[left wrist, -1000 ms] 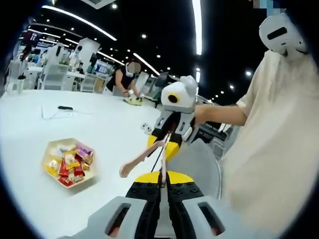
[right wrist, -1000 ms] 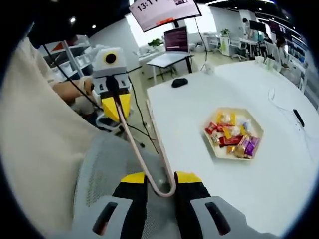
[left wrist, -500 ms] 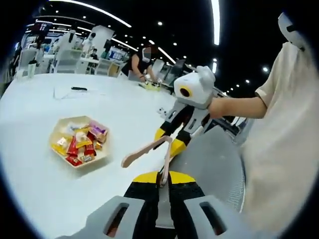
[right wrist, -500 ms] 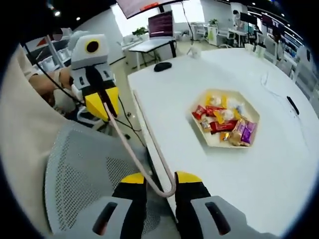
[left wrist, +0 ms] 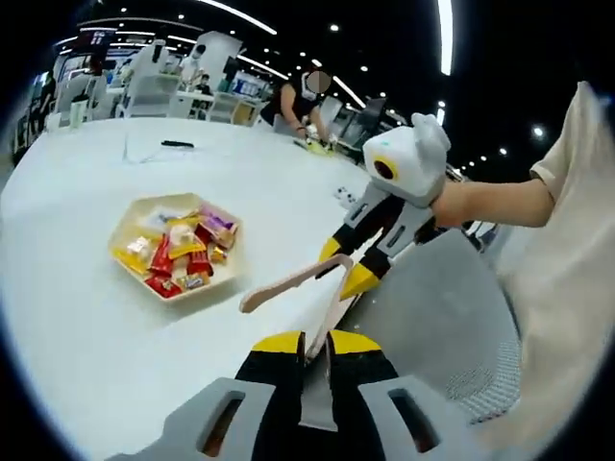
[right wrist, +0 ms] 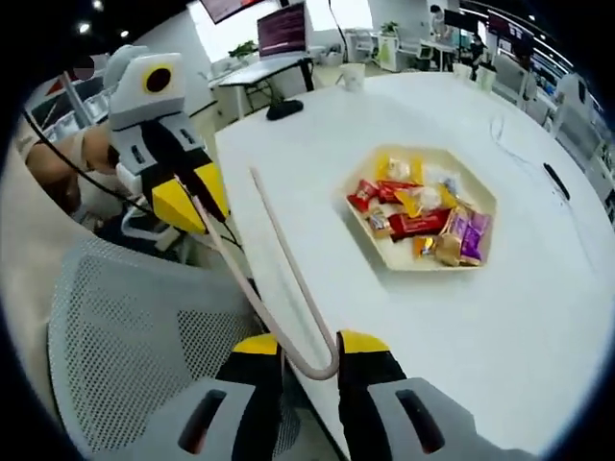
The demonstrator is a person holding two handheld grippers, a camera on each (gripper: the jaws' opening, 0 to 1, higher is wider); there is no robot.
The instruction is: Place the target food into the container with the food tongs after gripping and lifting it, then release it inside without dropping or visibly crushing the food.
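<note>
Tongs: pinkish-beige food tongs point(right wrist: 274, 274), held at both ends over the tabletop edge, with the two arms spreading away from the bend. In the left gripper view one arm point(left wrist: 288, 283) sticks out toward the tray.
Right gripper point(right wrist: 306, 360): jaws clamped on the curved bend of the tongs, yellow pads on either side of it.
Left gripper point(left wrist: 315, 351): jaws nearly together, pinching the tip of one tong arm. In the right gripper view it's the white and yellow unit point(right wrist: 197, 206) at the far end of that arm, with a hand behind it.
Food: wrapped snacks point(right wrist: 418, 216), red, yellow, purple and white, all lying in the tray. None of them is in the tongs.
Tray: cream hexagonal tray point(left wrist: 130, 221) on the white tabletop point(right wrist: 500, 327), well apart from the tong tips.
Chair: grey mesh chair back point(right wrist: 135, 336) just below the grippers, beside the tabletop edge.
Background: a person point(left wrist: 298, 101) at the far side of the tabletop.
</note>
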